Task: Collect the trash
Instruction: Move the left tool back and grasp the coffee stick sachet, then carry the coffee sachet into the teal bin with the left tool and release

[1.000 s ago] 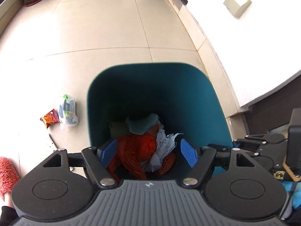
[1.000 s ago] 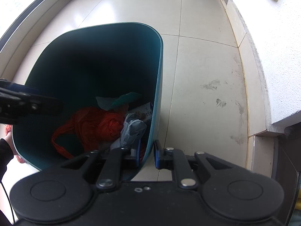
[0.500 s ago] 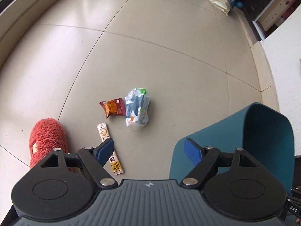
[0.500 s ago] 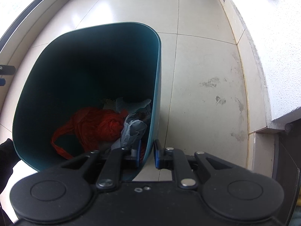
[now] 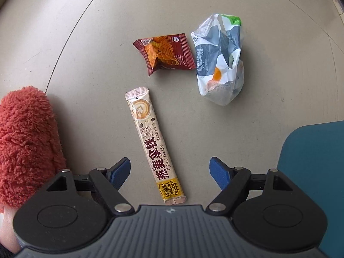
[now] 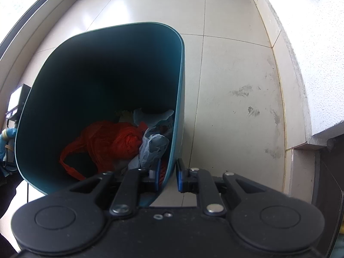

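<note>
In the left wrist view my left gripper (image 5: pixel 171 169) is open and empty, low over a long beige oat latte sachet (image 5: pixel 153 144) that lies on the floor between its fingers. A red snack packet (image 5: pixel 164 53) and a crumpled white-and-blue plastic bag (image 5: pixel 220 62) lie farther ahead. My right gripper (image 6: pixel 167 175) is shut on the right rim of the teal trash bin (image 6: pixel 179 99), one pad inside and one outside. The bin holds an orange plastic bag (image 6: pixel 111 144) and crumpled grey paper (image 6: pixel 152 146). The bin's edge also shows in the left wrist view (image 5: pixel 314 161).
A fluffy red slipper (image 5: pixel 25 142) is at the left beside my left gripper. A white wall with a tiled skirting (image 6: pixel 286 68) runs along the right of the bin. A window ledge (image 6: pixel 32 21) runs along the far left.
My left gripper has swung from above the bin to the left and down over the floor litter, staying open. My right gripper has kept its hold on the bin rim.
</note>
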`<state>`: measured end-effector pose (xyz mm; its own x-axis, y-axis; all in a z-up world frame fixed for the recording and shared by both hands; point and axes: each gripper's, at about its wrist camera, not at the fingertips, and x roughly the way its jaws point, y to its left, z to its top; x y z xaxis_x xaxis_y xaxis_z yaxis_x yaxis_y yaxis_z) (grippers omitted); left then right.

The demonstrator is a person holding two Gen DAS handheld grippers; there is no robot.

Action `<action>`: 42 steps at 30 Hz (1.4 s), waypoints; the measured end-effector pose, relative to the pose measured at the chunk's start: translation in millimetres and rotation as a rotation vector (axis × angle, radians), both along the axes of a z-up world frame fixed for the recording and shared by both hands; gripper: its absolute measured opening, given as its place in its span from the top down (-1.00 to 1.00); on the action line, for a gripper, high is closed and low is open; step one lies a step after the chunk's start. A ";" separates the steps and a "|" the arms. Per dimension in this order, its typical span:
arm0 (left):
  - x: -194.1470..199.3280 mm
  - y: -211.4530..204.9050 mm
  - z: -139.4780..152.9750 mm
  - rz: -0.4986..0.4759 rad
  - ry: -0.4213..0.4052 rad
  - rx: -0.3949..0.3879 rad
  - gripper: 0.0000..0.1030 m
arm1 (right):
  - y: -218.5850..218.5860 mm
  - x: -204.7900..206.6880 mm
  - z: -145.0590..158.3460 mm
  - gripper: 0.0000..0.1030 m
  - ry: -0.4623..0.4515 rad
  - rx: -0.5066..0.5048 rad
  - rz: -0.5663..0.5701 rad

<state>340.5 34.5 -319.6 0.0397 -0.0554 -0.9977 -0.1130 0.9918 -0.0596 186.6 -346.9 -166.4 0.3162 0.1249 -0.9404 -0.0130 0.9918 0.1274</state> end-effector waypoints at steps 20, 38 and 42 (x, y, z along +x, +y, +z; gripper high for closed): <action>-23.2 19.7 -15.3 0.014 -0.012 0.092 0.58 | 2.9 3.6 -5.1 0.75 0.017 -0.014 -0.015; -59.9 -45.3 207.3 -0.112 -0.308 -0.070 0.58 | 10.1 -0.9 -2.5 0.78 -0.007 -0.062 0.001; -78.7 -73.7 252.2 -0.202 -0.374 -0.087 0.58 | 11.3 -3.0 3.0 0.78 -0.023 -0.071 0.000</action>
<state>261.8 -39.3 -67.4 0.3772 -0.1828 -0.9079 0.1281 0.9812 -0.1444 183.7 -335.5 -163.4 0.3378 0.0579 -0.9394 -0.0149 0.9983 0.0561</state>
